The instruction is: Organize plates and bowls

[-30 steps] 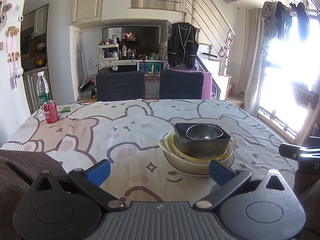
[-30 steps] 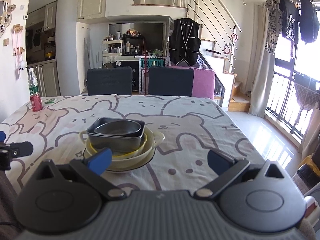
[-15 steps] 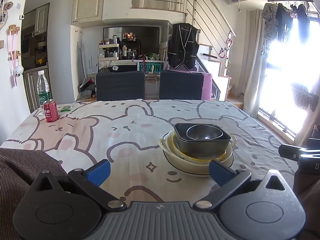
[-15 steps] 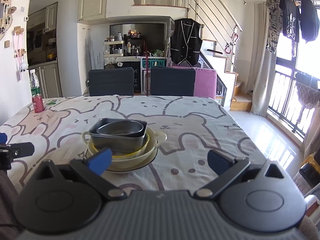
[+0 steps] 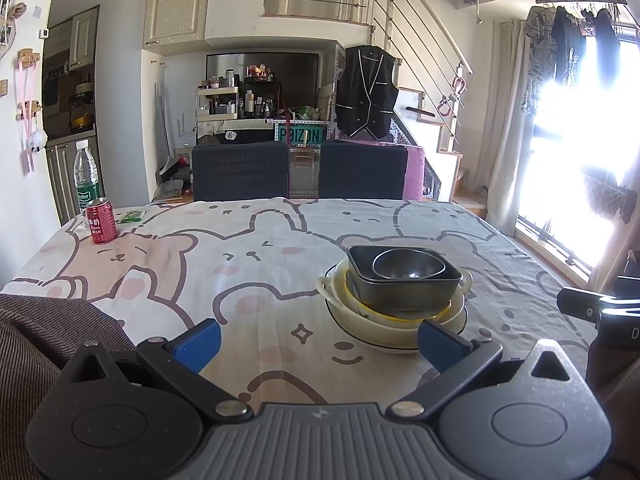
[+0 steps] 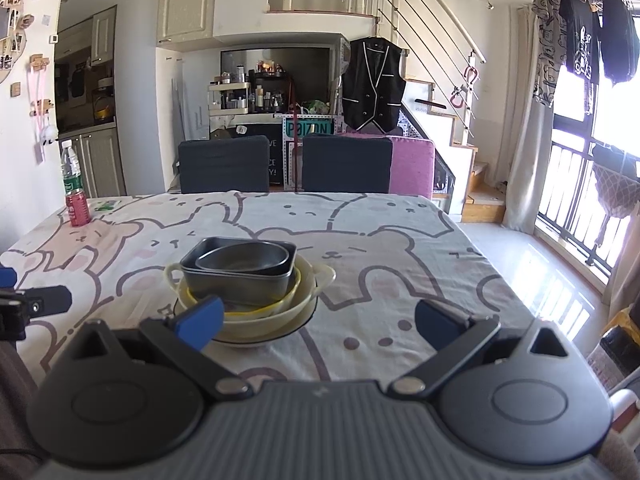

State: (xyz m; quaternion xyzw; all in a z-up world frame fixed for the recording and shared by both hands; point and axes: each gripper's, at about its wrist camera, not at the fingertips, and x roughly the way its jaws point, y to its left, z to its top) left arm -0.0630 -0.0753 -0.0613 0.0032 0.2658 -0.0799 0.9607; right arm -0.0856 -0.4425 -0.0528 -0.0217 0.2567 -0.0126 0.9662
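Observation:
A stack of dishes stands on the bear-print tablecloth: a cream plate with a dark rim (image 5: 384, 338) at the bottom, cream and yellow bowls above it, a dark square dish (image 5: 404, 288) on those, and a round metal bowl (image 5: 408, 266) on top. The right wrist view has the same stack (image 6: 244, 280) ahead and to the left. My left gripper (image 5: 318, 340) is open just short of the stack, with nothing between its blue pads. My right gripper (image 6: 318, 320) is open too, its left pad (image 6: 200, 318) in front of the plate's rim.
A red can (image 5: 102, 226) and a water bottle (image 5: 86, 182) stand at the table's far left corner, with a small green packet (image 5: 132, 216) beside them. Two dark chairs (image 5: 240, 170) line the far edge. A brown sleeve (image 5: 48, 332) lies at the lower left.
The right gripper has drifted a little left and closer to the stack. The left gripper has barely moved. Nothing was grasped.

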